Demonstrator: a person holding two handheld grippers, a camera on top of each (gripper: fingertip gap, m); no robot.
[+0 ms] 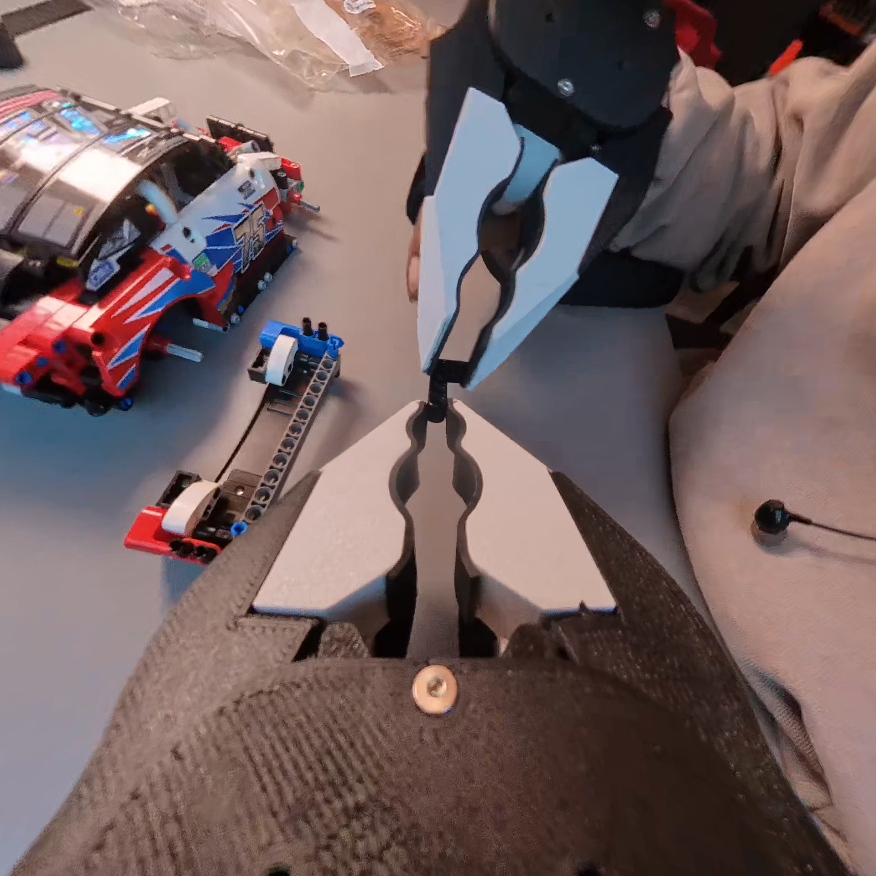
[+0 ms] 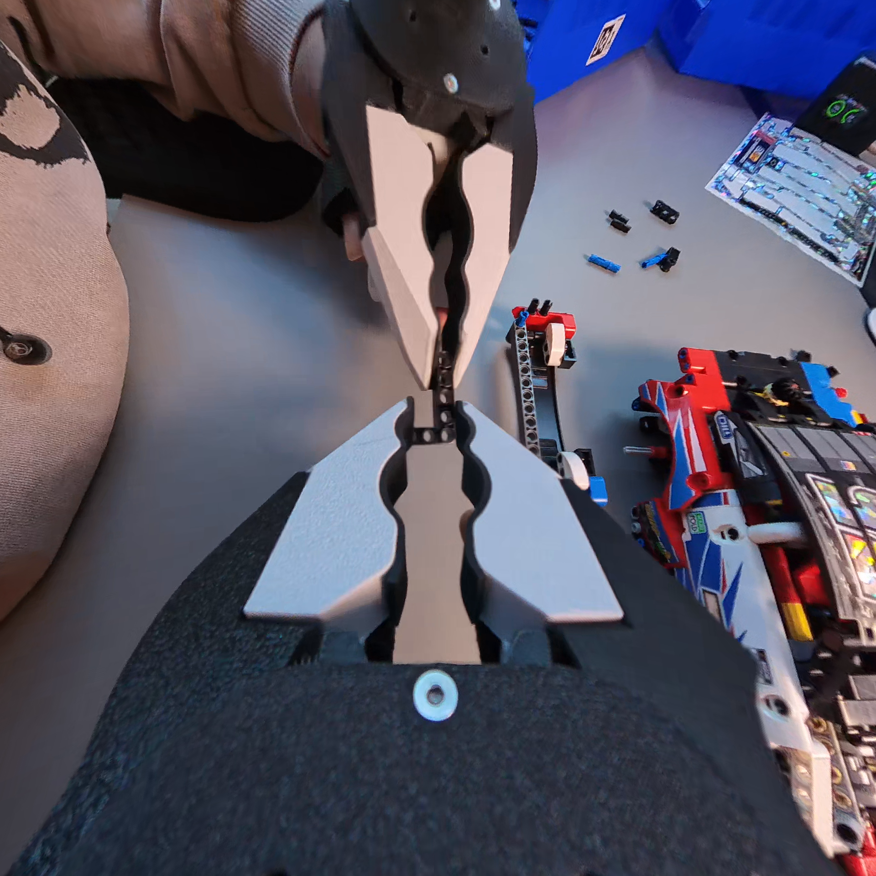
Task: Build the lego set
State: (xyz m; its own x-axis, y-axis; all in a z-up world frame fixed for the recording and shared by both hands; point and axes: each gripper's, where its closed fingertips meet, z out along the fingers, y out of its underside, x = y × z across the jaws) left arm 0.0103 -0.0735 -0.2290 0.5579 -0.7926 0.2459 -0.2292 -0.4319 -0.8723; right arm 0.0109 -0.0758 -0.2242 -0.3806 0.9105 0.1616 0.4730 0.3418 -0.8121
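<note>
both claws meet tip to tip above the grey table (image 2: pixel 237 332): left gripper (image 1: pixel 433 412) and right gripper (image 2: pixel 433 426) each pinch one end of a black l-shaped lego beam (image 2: pixel 443 407); car model (image 1: pixel 118 246) lies nearby.

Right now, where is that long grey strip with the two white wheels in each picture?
Left wrist view: the grey strip assembly lies left of centre on the table, running diagonally, between the race car and this camera's own jaws.
Right wrist view: the same assembly lies right of centre, upright in the picture, left of the car.
Shared landmark: the red, white and blue race car beside it.
</note>
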